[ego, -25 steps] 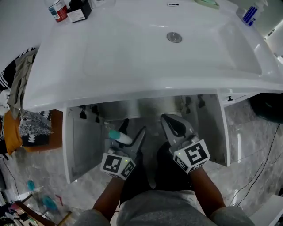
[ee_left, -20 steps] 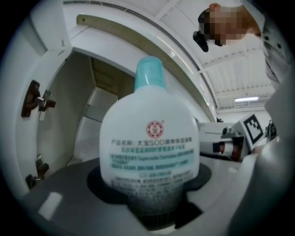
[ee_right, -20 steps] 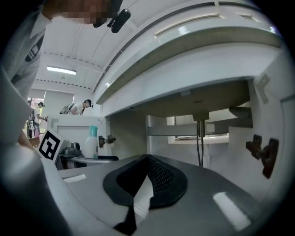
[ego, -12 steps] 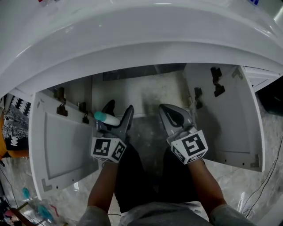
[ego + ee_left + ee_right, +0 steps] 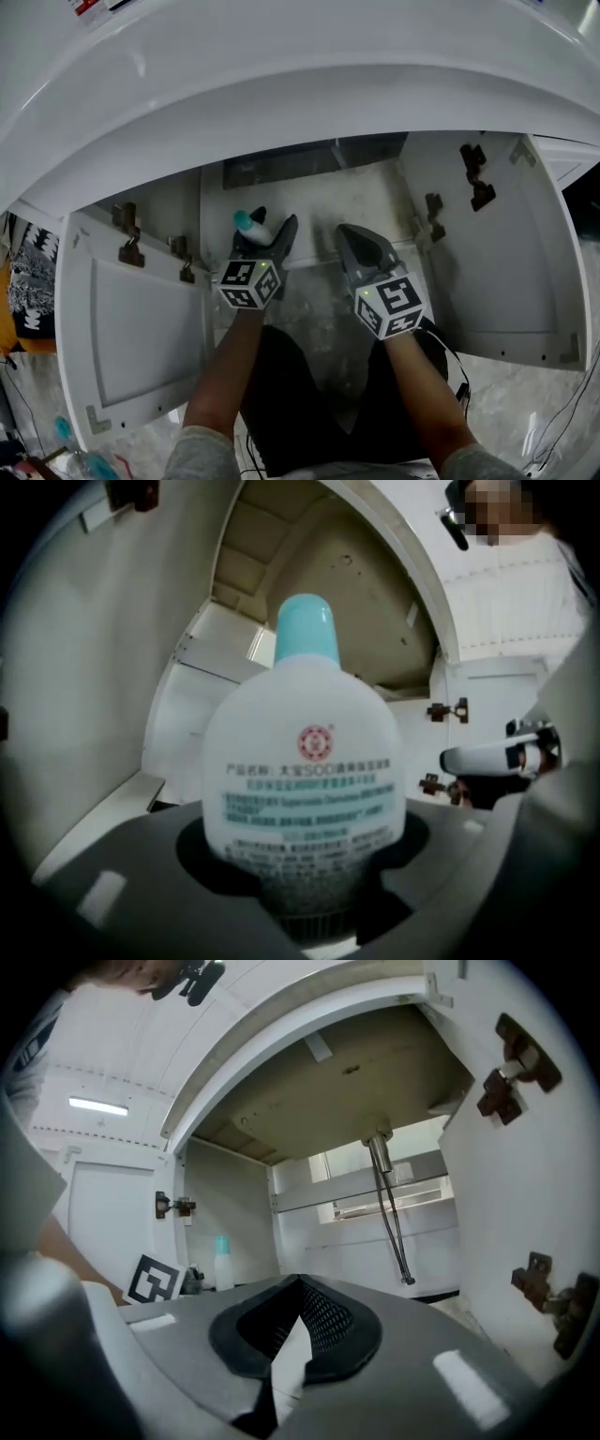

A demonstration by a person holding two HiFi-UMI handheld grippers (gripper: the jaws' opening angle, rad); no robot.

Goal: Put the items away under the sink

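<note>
Beneath the sink (image 5: 281,94), left gripper (image 5: 272,228) fingers (image 5: 286,236) clamp a rounded white plastic bottle (image 5: 305,761); right gripper (image 5: 350,232) fingers meet.

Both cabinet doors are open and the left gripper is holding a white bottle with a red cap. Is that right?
Not quite. The cap is teal, not red, as the left gripper view shows. The rest stands: the left door and right door are open, and the left gripper holds the white bottle between its jaws.
</note>
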